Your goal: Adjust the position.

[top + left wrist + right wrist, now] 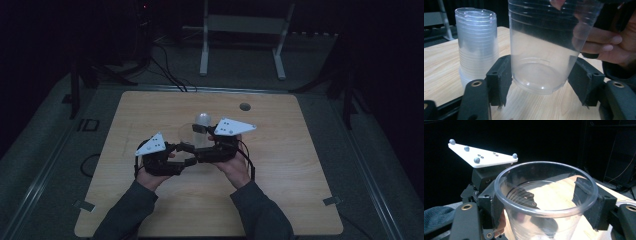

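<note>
Left gripper view: a clear cup (544, 50) hangs base-down just above the table (439, 65), between the left gripper (544, 85)'s spread jaws, which stand apart beside the base without pinching it. In the right gripper view the right gripper (544, 195) flanks the cup's rim, seemingly clamped there. The cup stack (477, 45) stands nearby. Best keep the rim grip gentle and lower the cup straight, well off the stack.
</note>
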The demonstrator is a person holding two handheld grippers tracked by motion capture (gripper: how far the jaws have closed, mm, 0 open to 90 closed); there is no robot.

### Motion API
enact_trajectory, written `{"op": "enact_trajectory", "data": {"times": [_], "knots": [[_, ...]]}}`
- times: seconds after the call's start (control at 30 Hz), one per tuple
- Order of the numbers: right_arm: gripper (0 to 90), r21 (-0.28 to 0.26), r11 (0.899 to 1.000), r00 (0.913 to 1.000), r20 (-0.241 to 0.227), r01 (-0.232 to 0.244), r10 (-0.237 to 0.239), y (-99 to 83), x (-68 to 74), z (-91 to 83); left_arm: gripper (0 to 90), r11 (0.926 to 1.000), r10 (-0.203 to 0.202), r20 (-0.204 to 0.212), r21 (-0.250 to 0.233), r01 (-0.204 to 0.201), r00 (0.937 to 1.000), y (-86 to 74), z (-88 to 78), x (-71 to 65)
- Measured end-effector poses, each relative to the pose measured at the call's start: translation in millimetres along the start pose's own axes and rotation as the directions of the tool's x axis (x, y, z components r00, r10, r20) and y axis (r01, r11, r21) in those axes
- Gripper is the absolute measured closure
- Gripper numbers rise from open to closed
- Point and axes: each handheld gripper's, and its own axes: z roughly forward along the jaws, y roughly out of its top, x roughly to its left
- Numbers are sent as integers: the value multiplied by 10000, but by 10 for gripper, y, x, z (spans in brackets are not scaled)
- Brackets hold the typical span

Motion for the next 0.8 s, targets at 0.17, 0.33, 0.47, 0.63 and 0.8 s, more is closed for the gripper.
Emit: {"op": "enact_trajectory", "data": {"times": [0.17, 0.33, 0.47, 0.63, 0.8], "knots": [[273, 35, 10000, 9999, 101, 76, -76, 0, -1, -5, 317, 10000, 36, -166, -6, -36, 9999, 6, -12, 4], [273, 71, 9999, 9996, 247, 124, -126, -4, -10, -16, 292, 10000, 90, -295, -36, -91, 9995, 17, -39, 12], [273, 82, 9999, 9993, 345, 144, -147, -12, -21, -30, 288, 9999, 89, -358, -131, -93, 9993, 27, -75, 23], [273, 81, 9998, 9990, 424, 156, -159, -14, -32, -54, 285, 9998, 129, -410, -130, -134, 9991, 31, -99, 34], [273, 128, 9996, 9983, 530, 244, -250, -25, -39, -72, 286, 9999, 97, -543, -123, -104, 9985, 28, -122, 53]]}}
